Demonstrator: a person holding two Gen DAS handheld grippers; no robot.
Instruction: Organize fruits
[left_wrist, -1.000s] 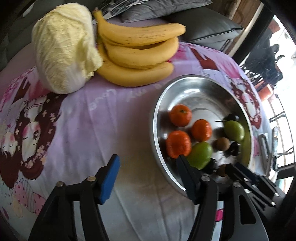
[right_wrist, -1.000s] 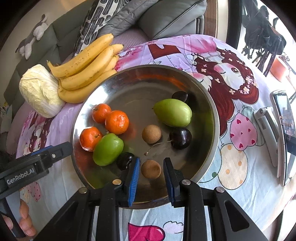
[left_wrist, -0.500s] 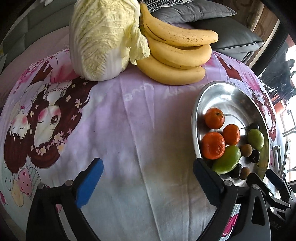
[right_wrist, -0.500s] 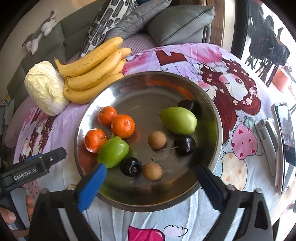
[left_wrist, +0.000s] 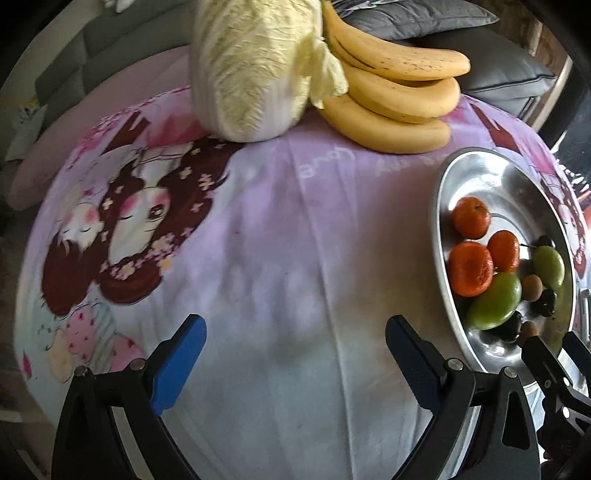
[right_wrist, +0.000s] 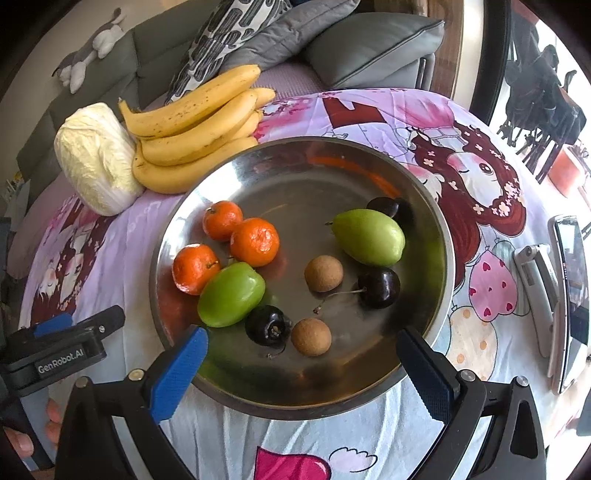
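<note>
The brown longan (right_wrist: 311, 336) now lies free low in the steel bowl (right_wrist: 441, 258), beside a dark cherry (right_wrist: 267, 325): the right gripper (right_wrist: 301, 360), pinched around it a second ago, has sprung wide and empty. The left gripper (left_wrist: 295, 349) has also spread, over bare tablecloth (left_wrist: 280, 236), swinging toward the bananas (left_wrist: 391, 92) at upper right, probably next.
</note>
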